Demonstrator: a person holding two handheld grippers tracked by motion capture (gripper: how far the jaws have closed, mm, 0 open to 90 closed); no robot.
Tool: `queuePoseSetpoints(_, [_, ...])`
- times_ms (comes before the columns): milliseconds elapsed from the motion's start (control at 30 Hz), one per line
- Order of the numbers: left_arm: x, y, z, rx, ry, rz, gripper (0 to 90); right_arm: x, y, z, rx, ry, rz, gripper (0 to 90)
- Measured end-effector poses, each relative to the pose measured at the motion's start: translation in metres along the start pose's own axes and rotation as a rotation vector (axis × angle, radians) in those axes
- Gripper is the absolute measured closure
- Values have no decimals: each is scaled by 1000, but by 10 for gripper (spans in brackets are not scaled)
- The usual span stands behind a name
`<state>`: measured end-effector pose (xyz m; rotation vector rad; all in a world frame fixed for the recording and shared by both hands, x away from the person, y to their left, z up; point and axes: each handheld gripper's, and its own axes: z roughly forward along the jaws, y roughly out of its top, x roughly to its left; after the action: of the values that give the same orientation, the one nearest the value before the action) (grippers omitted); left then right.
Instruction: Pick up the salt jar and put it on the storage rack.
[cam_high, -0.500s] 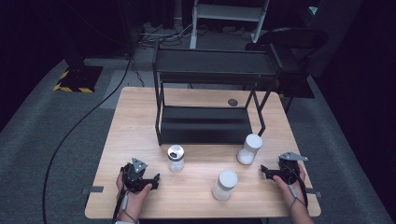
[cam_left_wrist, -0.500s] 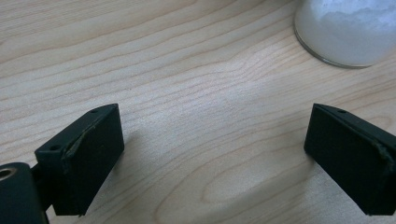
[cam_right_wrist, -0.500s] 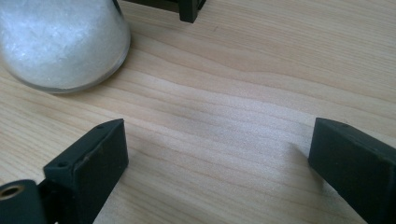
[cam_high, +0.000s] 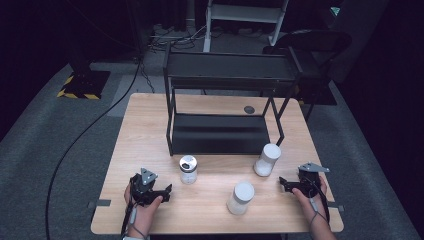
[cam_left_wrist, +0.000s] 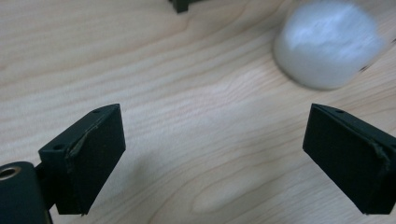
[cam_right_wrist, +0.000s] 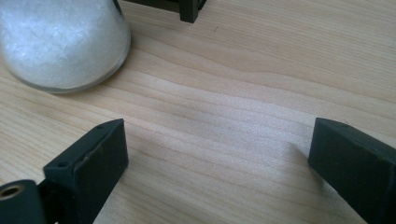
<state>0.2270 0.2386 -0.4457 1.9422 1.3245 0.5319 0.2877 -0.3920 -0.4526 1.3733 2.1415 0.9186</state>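
Jars stand on the table (cam_high: 150, 125) before the black rack (cam_high: 220, 132): open jar (cam_high: 188, 169), capped jars (cam_high: 241, 198), (cam_high: 267, 159). Left gripper (cam_high: 162, 192) and right gripper (cam_high: 286, 184) rest wide, empty, flanking them for approach.

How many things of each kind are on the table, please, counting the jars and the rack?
White-lidded jars: 2, one by the rack's right leg and one nearer the front edge
Silver-topped jar: 1
Black two-tier rack: 1
Total: 4
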Motion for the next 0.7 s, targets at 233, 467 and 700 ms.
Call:
queuePoseSetpoints(233, [-1, 2, -11, -69, -28, 2, 58, 0, 0, 0, 0, 0, 0, 45])
queuePoseSetpoints(467, [-7, 1, -21, -136, -37, 33, 58, 0, 0, 0, 0, 1, 0, 45])
queuePoseSetpoints(700, [-9, 0, -28, -185, -36, 45, 57, 0, 0, 0, -1, 1, 0, 45])
